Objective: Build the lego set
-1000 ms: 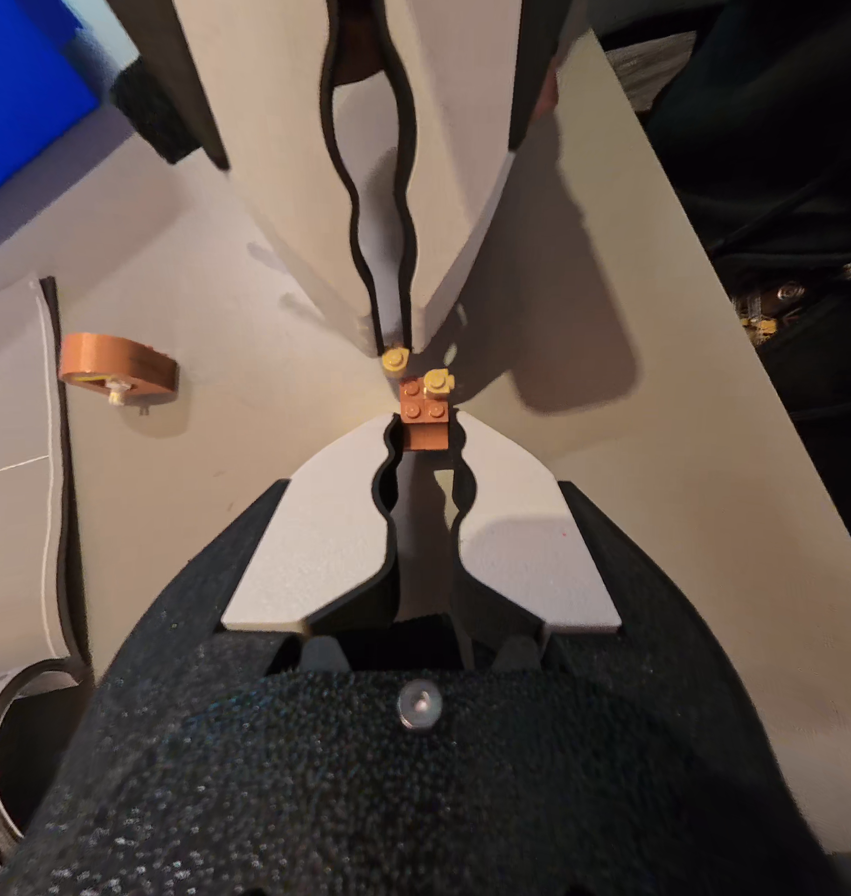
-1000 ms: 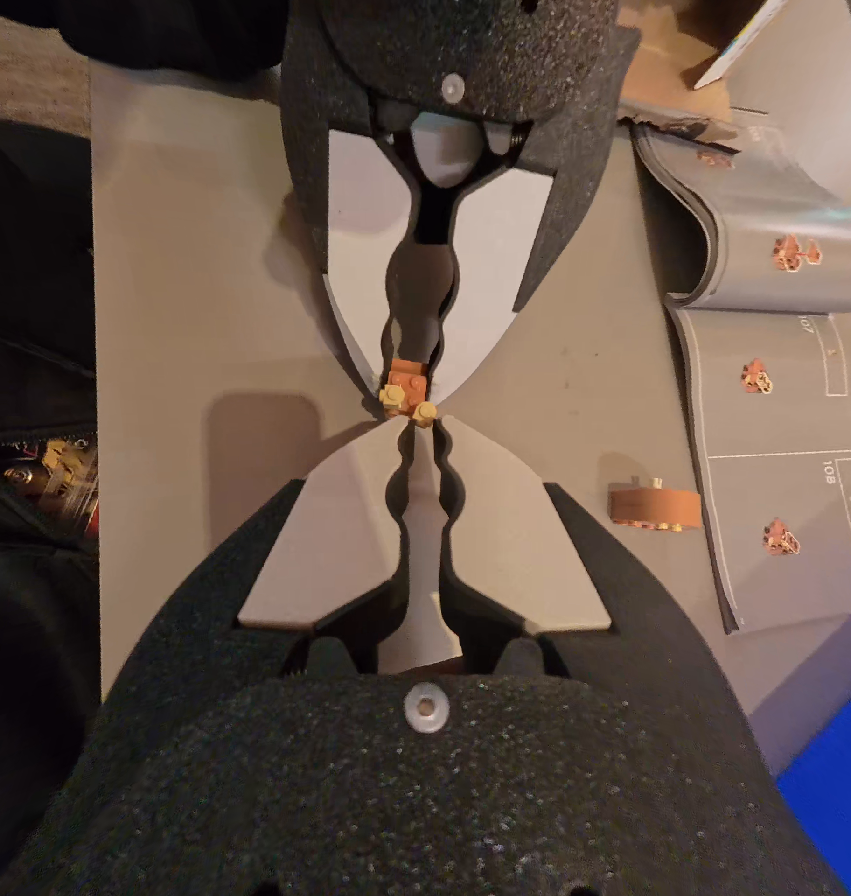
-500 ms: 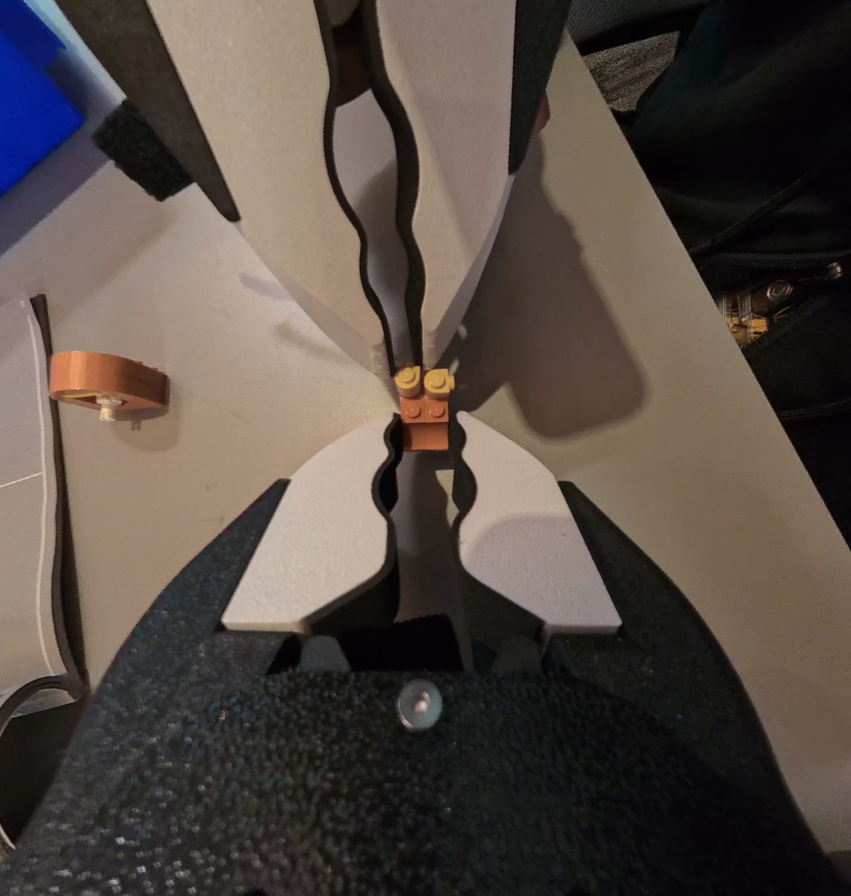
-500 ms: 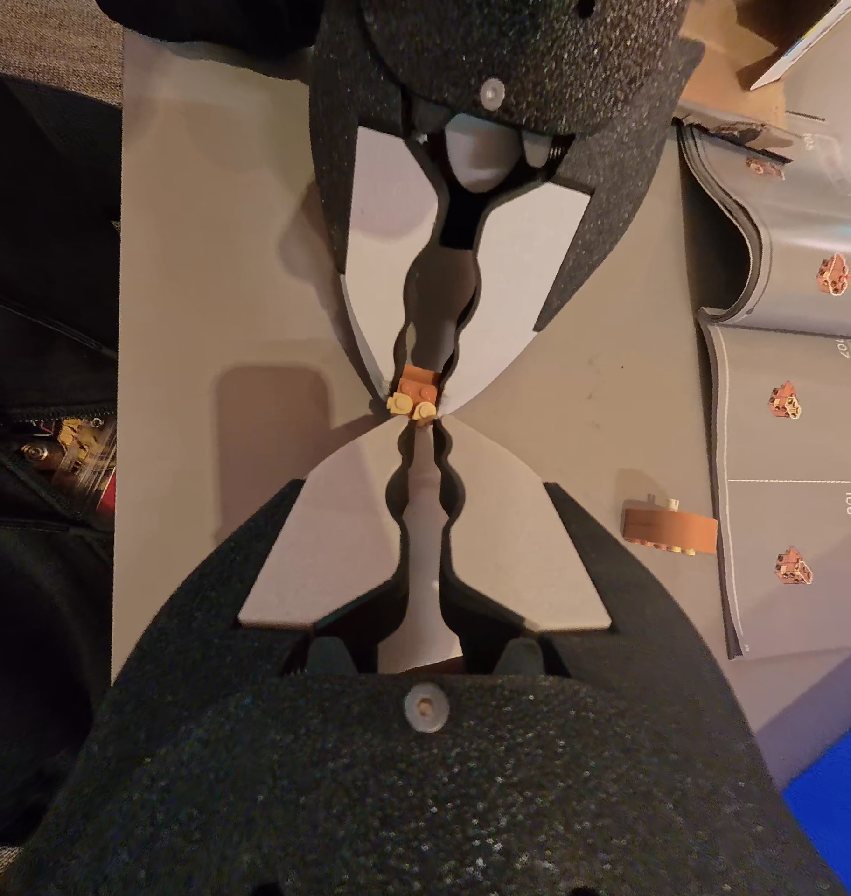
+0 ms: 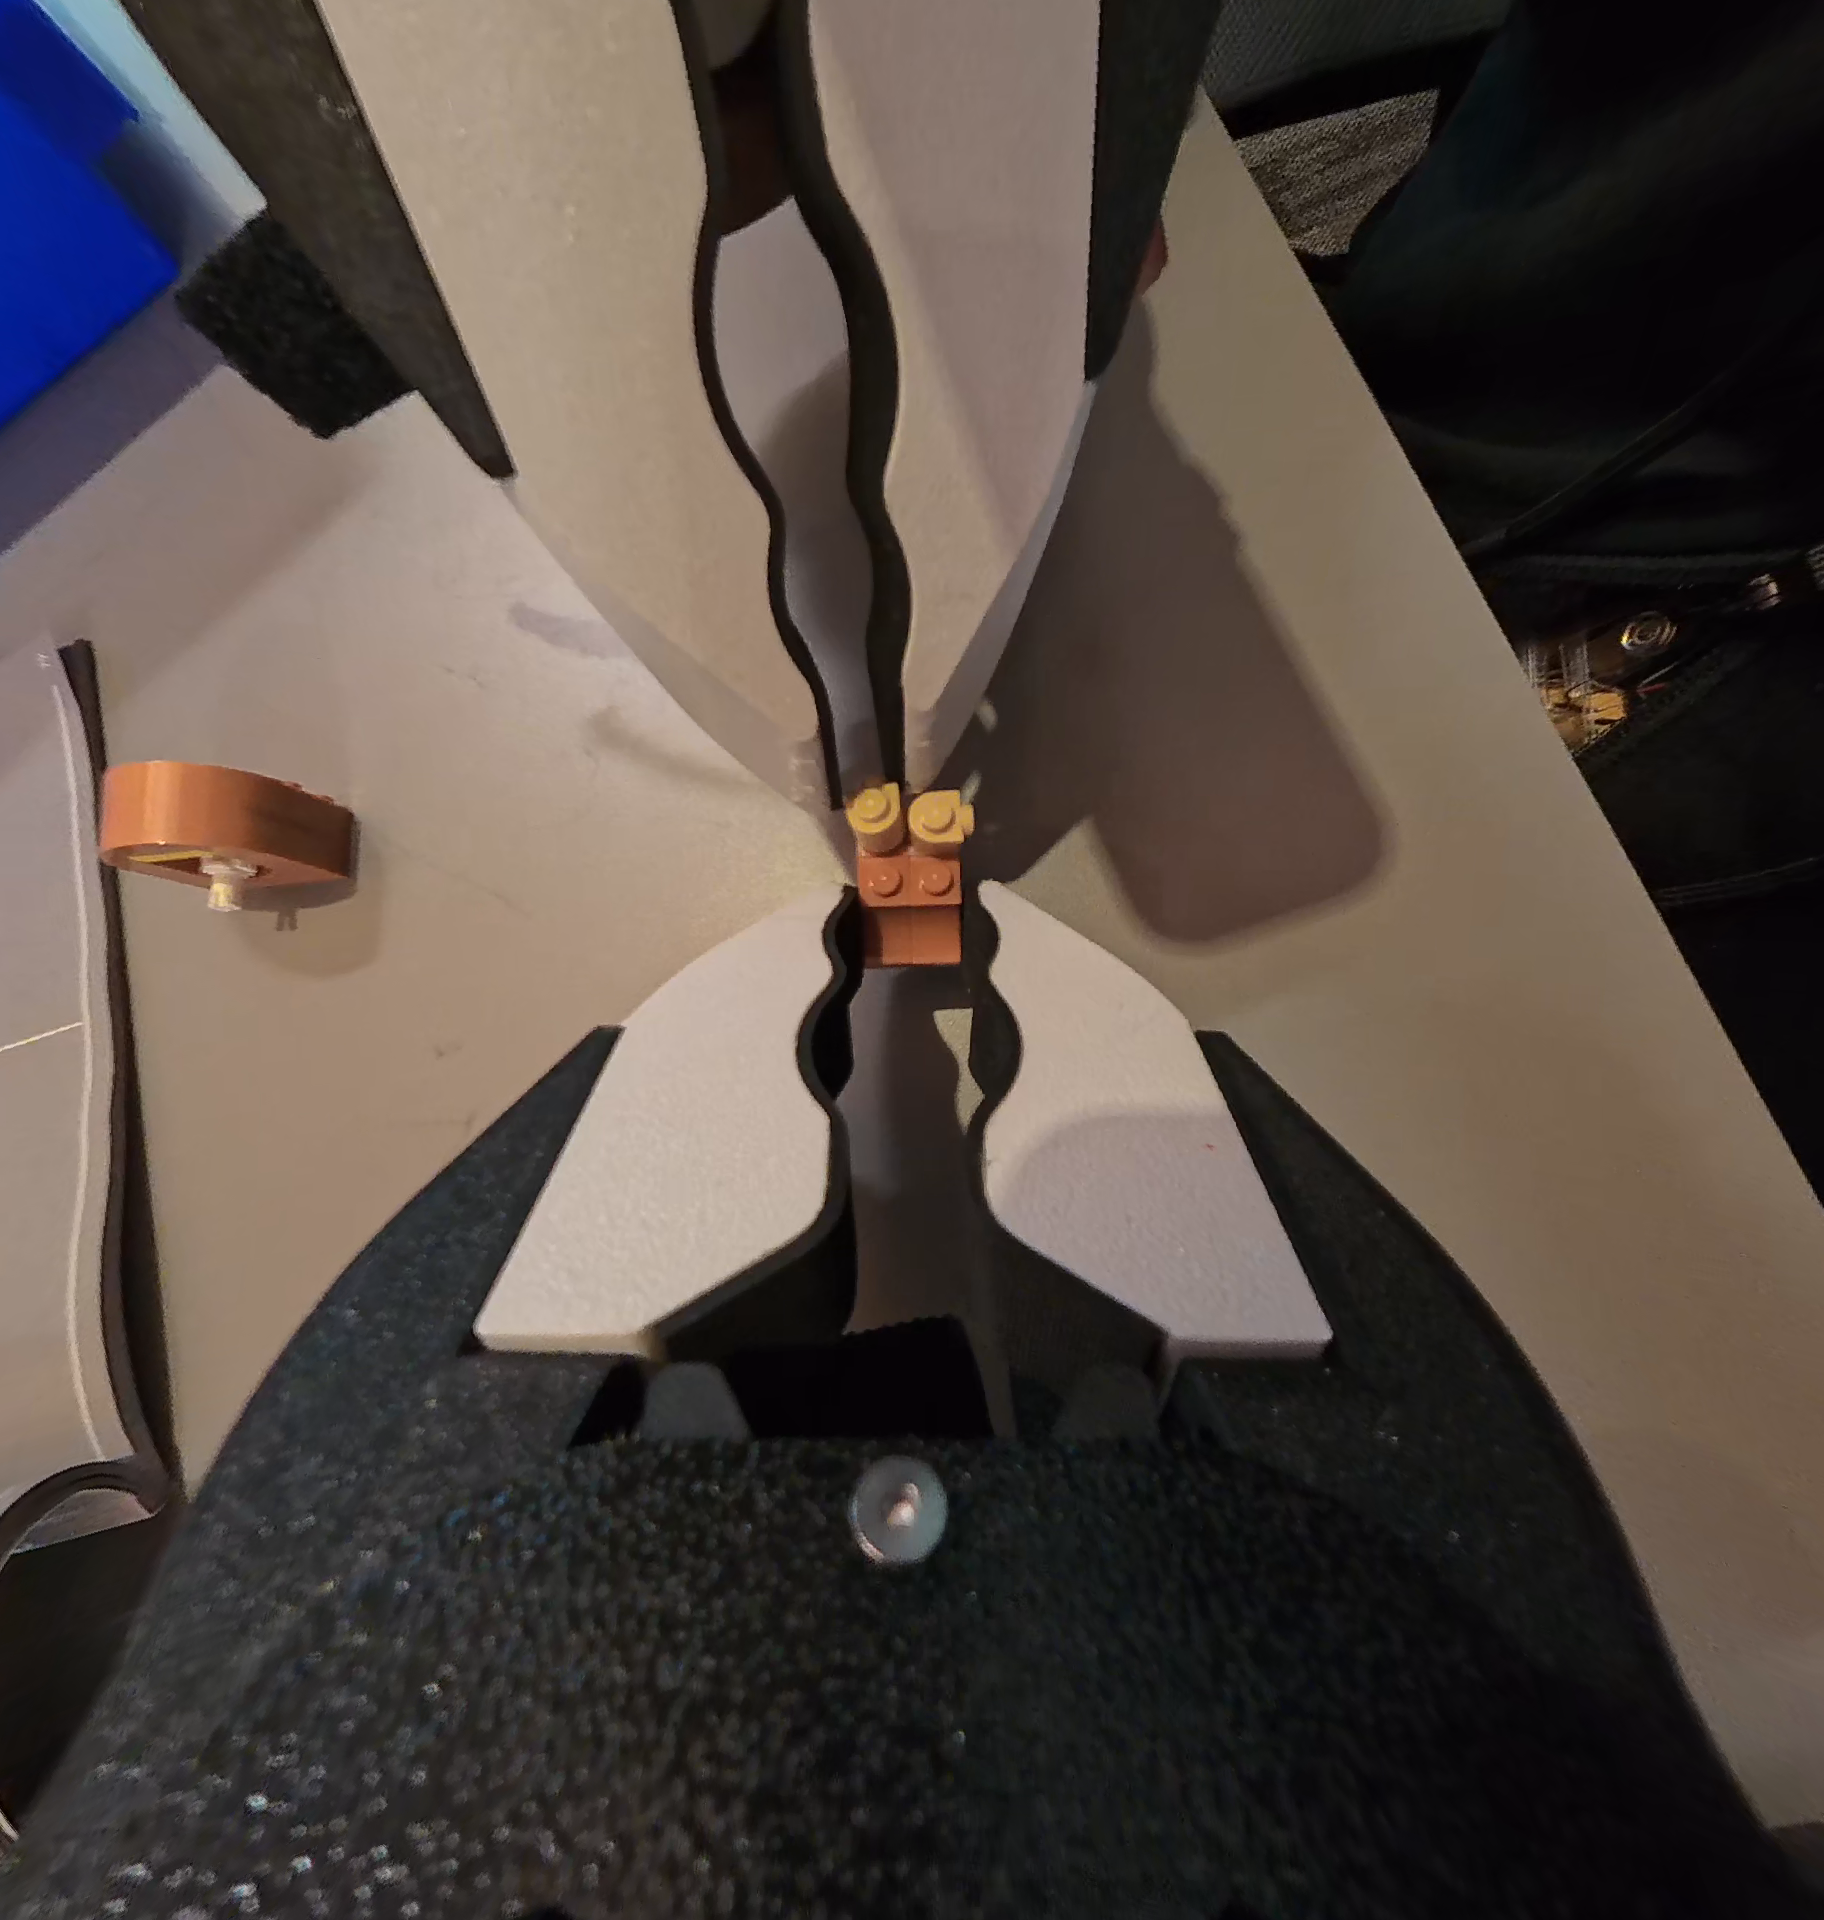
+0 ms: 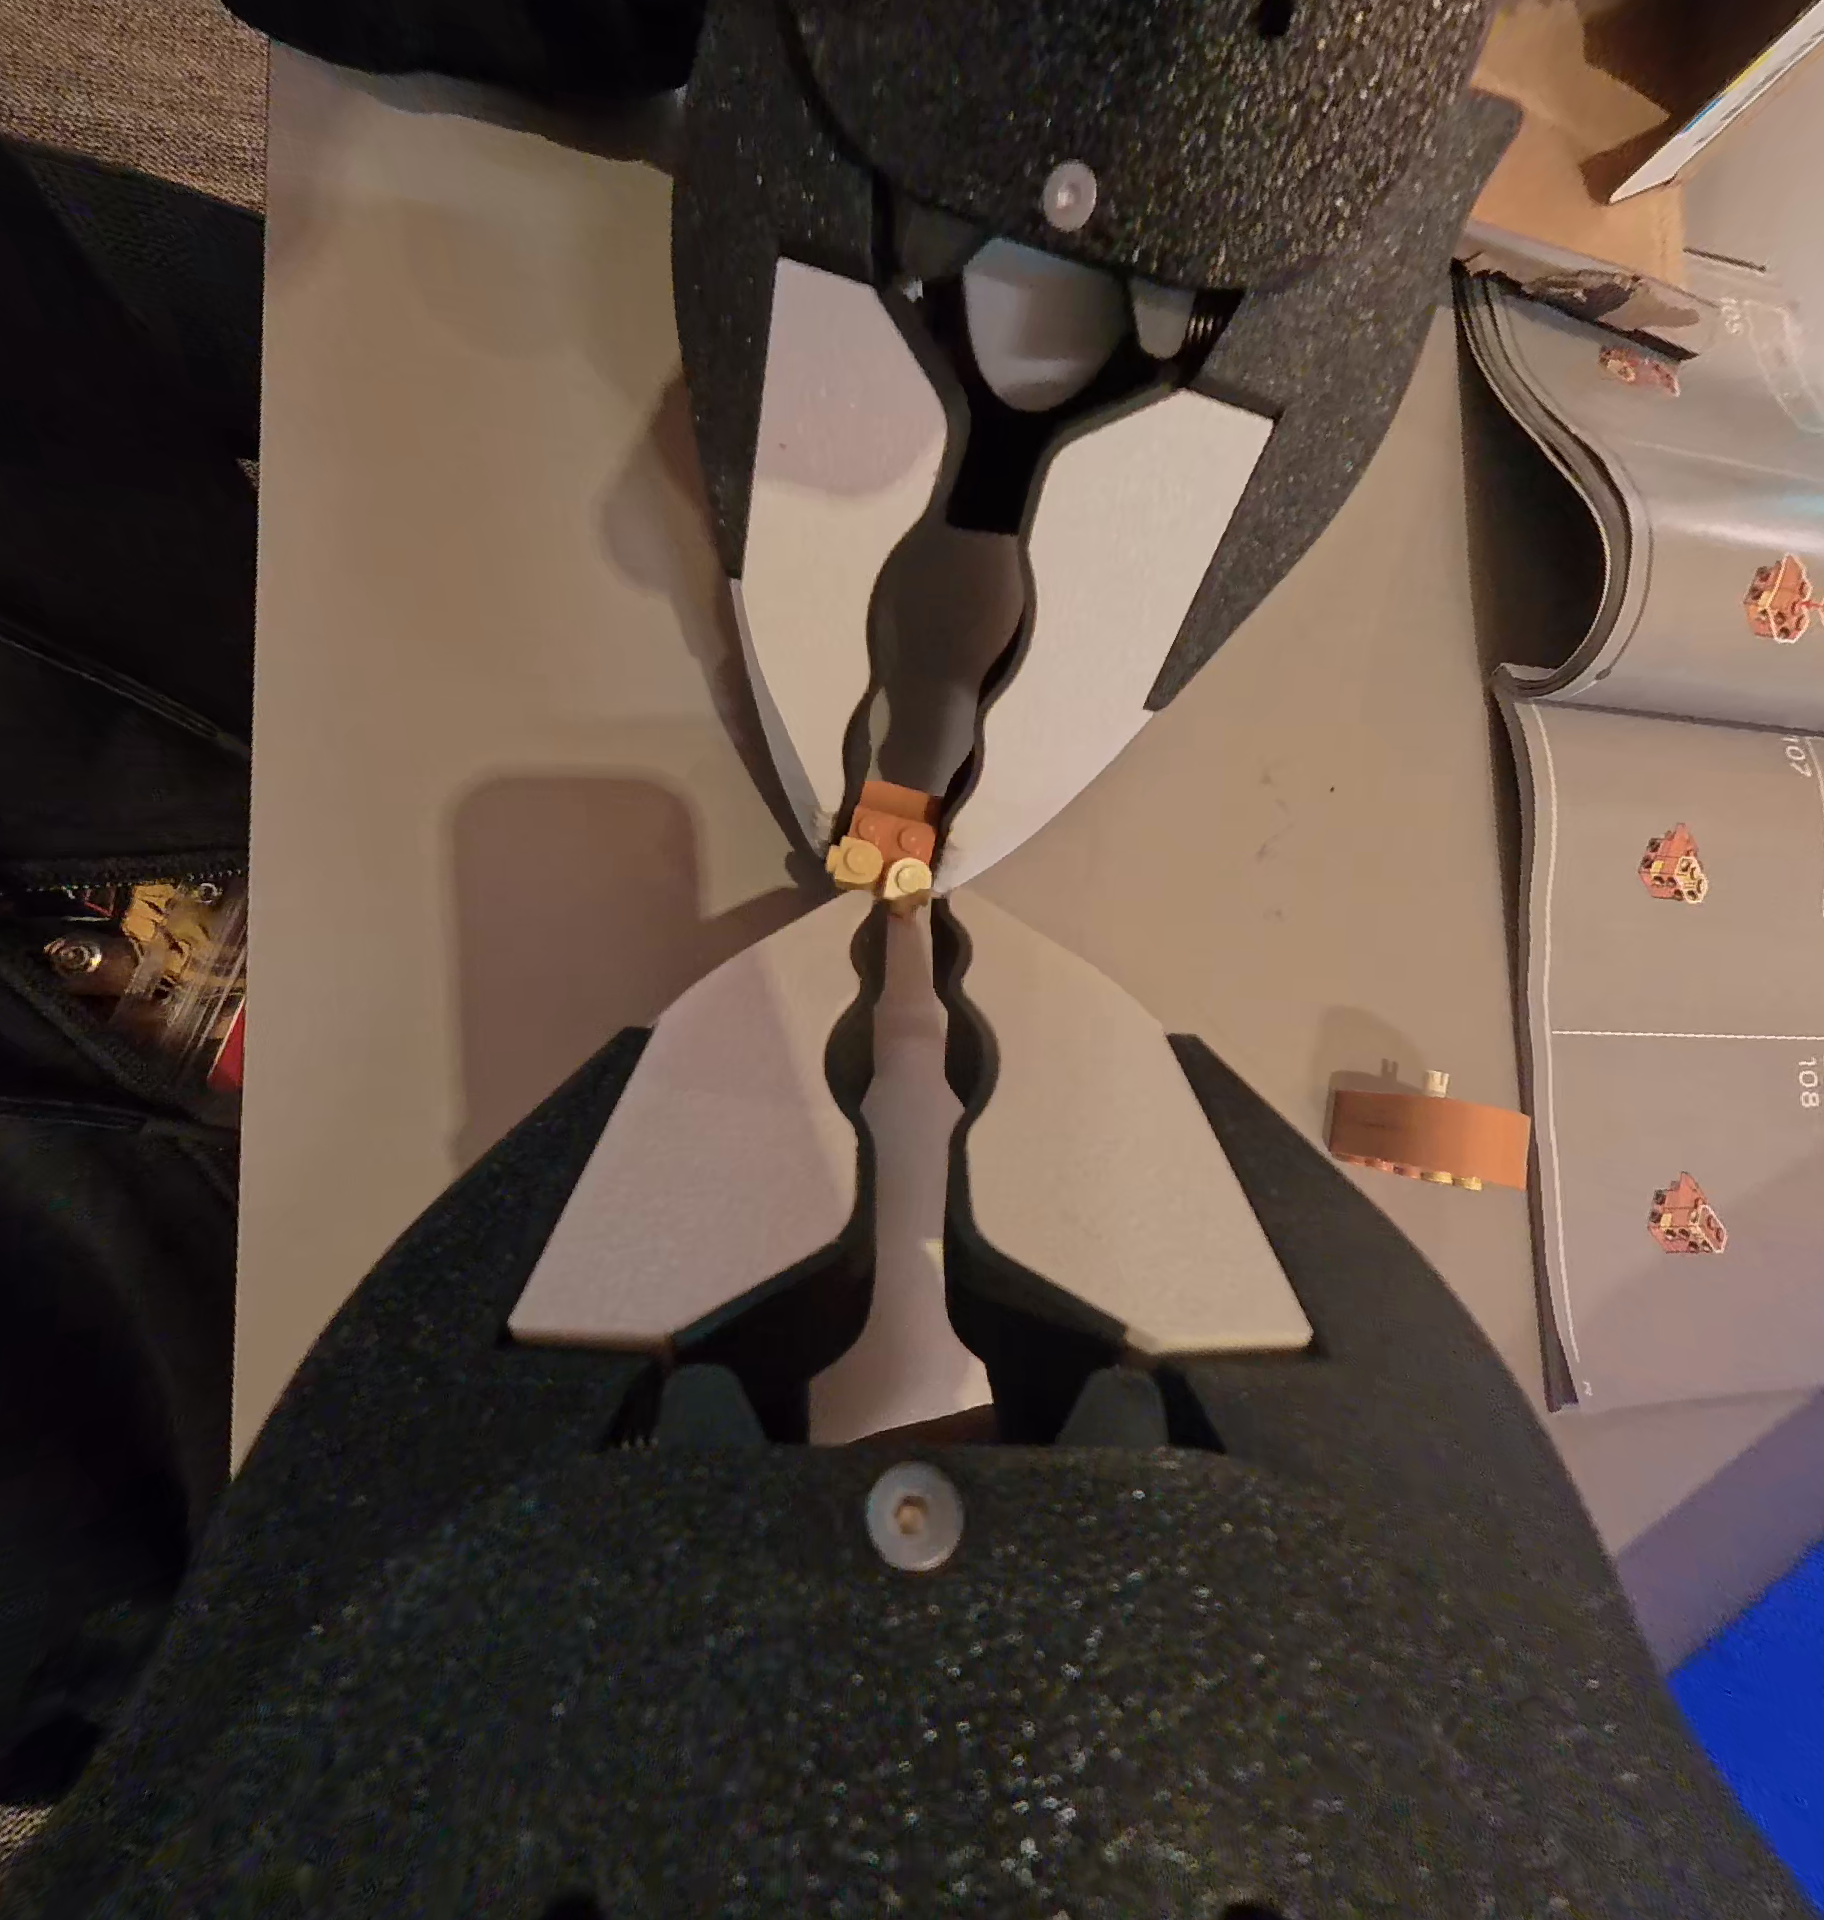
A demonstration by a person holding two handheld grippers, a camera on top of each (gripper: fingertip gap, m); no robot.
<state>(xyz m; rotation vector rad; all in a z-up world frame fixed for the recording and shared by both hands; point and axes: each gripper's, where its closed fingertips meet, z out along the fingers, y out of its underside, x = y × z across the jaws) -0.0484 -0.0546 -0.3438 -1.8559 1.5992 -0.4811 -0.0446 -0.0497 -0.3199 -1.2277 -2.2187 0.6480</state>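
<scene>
My left gripper (image 5: 913,925) is shut on a brown studded brick (image 5: 910,914) and holds it above the table (image 5: 472,727). A small tan round piece (image 5: 939,816) sits on the brick's far edge. My right gripper (image 5: 872,779) comes in from the top, shut on a second tan round piece (image 5: 875,810), which rests on the brick beside the first. In the right wrist view my right gripper (image 6: 903,925) pinches that tan piece (image 6: 906,881). The other tan piece (image 6: 854,860) and the brick (image 6: 892,821) lie just beyond, between the left gripper's fingers (image 6: 1001,790).
A brown rounded assembly (image 5: 227,826) lies on the table to one side; it also shows in the right wrist view (image 6: 1427,1143). An open instruction booklet (image 6: 1697,935) lies past it. A blue object (image 5: 25,229) sits at the corner. A person in dark clothing (image 5: 1666,416) is beyond the table edge. Left tips and right tips are each some 25 cm from the blue object (image 5: 25,229).
My right gripper moved the tan piece from a little apart onto the brick, next to the other tan piece. The left gripper held the brick nearly still. Both grasps stayed the same.
</scene>
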